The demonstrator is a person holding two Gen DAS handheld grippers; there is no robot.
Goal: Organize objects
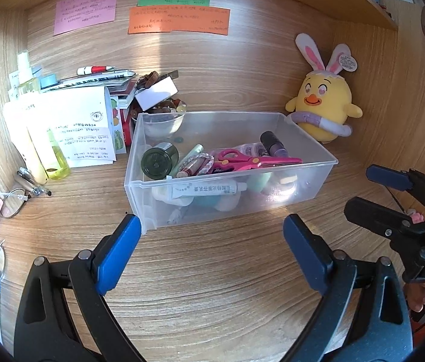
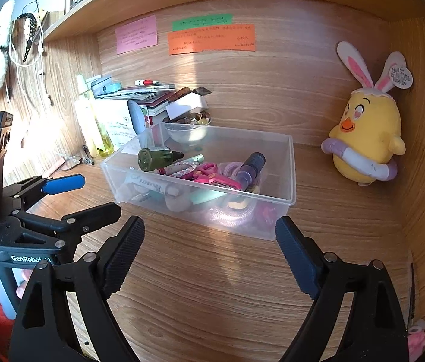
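A clear plastic bin [image 1: 272,200] [image 2: 288,187] stands on the wooden desk, just beyond both grippers. Inside it lie pink scissors [image 1: 251,161] [image 2: 209,175], a dark green bottle [image 1: 159,160] [image 2: 155,158], a purple bottle [image 1: 272,144] [image 2: 250,166], a white tube [image 1: 203,190] and other small items. My left gripper [image 1: 212,226] [image 2: 98,196] is open in front of the bin's left corner, with nothing between its blue pads. My right gripper [image 2: 209,226] [image 1: 363,190] is open before the bin's right front corner, also with nothing in it.
A yellow plush chick [image 1: 324,105] [image 2: 366,138] with bunny ears sits at the back right. Papers [image 1: 70,126], bottles, books and a bowl of beads [image 2: 190,120] crowd the back left. Glasses [image 1: 13,202] lie at the left. Sticky notes hang on the back wall under a shelf.
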